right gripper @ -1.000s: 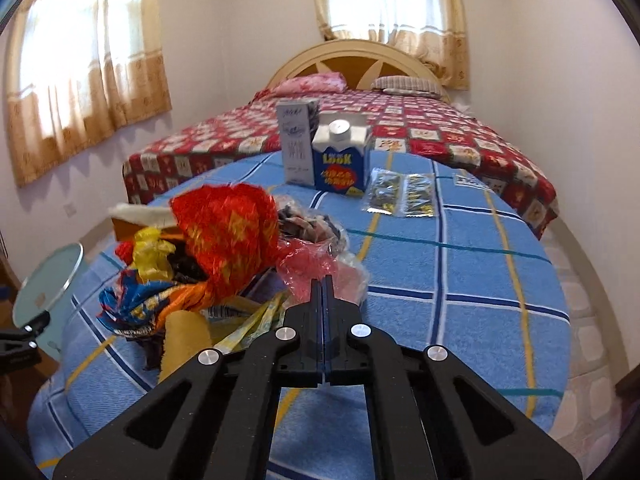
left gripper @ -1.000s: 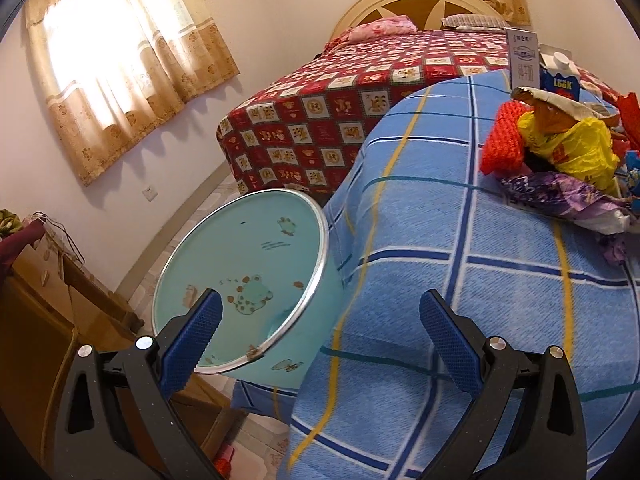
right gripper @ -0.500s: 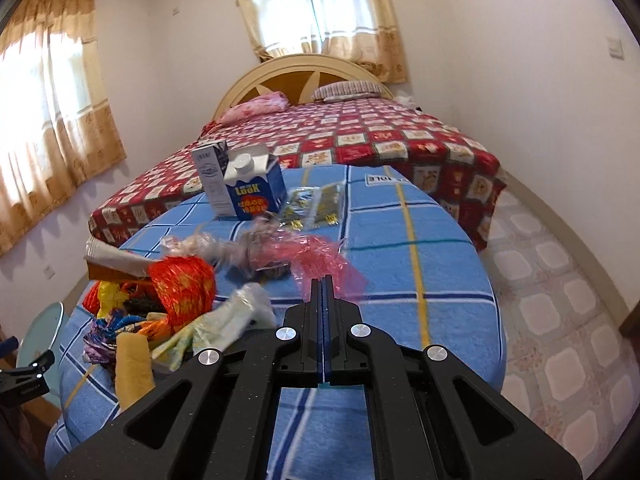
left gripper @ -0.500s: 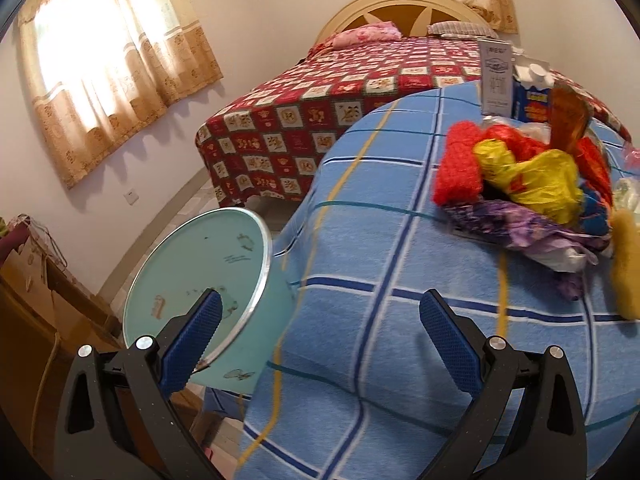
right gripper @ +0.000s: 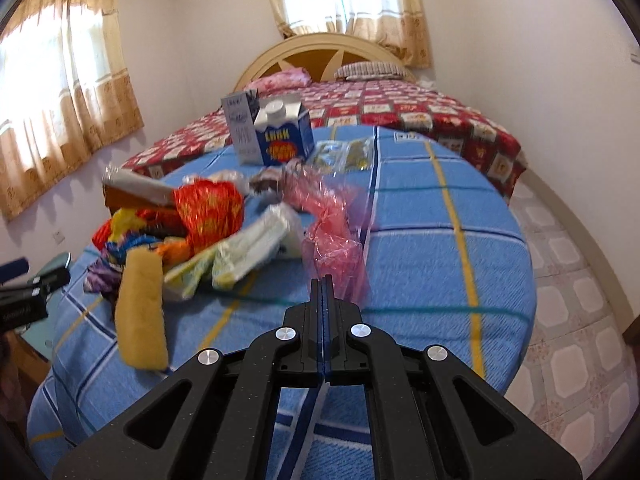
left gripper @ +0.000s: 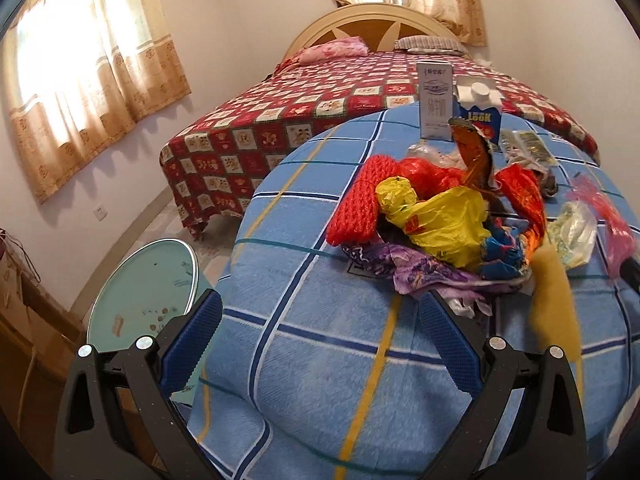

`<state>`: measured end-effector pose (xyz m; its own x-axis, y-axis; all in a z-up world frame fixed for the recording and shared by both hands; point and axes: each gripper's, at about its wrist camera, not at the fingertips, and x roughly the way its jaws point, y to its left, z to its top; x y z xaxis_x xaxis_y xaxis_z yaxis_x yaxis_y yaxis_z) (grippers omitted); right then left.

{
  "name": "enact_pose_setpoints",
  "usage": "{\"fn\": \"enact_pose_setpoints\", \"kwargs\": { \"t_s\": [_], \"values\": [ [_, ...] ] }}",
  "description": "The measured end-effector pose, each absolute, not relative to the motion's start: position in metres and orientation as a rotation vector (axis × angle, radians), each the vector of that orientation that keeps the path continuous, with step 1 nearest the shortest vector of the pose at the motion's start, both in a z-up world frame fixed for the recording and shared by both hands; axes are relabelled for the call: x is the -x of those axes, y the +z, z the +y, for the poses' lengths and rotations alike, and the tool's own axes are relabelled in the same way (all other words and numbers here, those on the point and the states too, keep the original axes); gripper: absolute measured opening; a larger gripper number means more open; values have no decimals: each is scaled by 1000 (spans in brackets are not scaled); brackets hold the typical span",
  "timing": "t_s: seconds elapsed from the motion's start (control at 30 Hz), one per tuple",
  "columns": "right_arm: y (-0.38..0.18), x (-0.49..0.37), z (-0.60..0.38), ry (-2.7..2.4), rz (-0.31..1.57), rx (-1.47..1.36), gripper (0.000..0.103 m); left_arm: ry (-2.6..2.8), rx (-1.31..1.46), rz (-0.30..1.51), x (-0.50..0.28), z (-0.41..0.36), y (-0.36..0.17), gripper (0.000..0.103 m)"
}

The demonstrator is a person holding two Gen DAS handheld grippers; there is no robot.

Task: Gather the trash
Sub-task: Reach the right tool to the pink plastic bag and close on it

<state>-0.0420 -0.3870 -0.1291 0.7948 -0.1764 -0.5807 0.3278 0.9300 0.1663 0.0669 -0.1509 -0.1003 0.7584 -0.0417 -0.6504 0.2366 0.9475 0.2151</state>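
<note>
Trash gathered in a heap, collection barely started.

The wrappers and bags (left gripper: 444,216) lie piled toward the left edge of the blue-checked table (left gripper: 320,360), with the two cartons (right gripper: 276,136) standing at its far edge. The right gripper (right gripper: 323,284) is pressed together, a pink plastic bag (right gripper: 336,236) just ahead of its tips; whether it pinches the film I cannot tell. The left gripper (left gripper: 320,328) hangs spread wide at the near edge. I'd judge the next move is carrying a piece left, over to the teal bin (left gripper: 144,296) beside the table.
</note>
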Motion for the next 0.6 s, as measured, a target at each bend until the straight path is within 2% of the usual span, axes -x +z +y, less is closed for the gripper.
{"fn": "enact_pose_setpoints", "kwargs": {
  "t_s": [0.03, 0.07, 0.1, 0.17, 0.33, 0.43, 0.57, 0.6],
  "values": [
    [-130, 43, -388, -266, 599, -269, 5, -144, -296, 703, -70, -150, -102, 97],
    [-131, 45, -391, -266, 595, -276, 19, -137, -298, 709, -72, -148, -103, 97],
    [-131, 48, -394, -272, 585, -280, 42, -123, -300, 718, -76, -144, -106, 97],
    [-128, 55, -397, -287, 558, -285, 58, -101, -300, 725, -80, -134, -108, 97],
    [-120, 59, -401, -315, 531, -279, 58, -43, -278, 746, -91, -112, -111, 97],
    [-111, 50, -404, -333, 514, -271, 63, -24, -263, 757, -95, -106, -112, 97],
    [-113, 17, -411, -346, 582, -260, 63, -26, -255, 763, -97, -106, -111, 97],
    [-116, 10, -415, -341, 607, -271, 56, -34, -255, 762, -97, -107, -111, 97]
  ]
}}
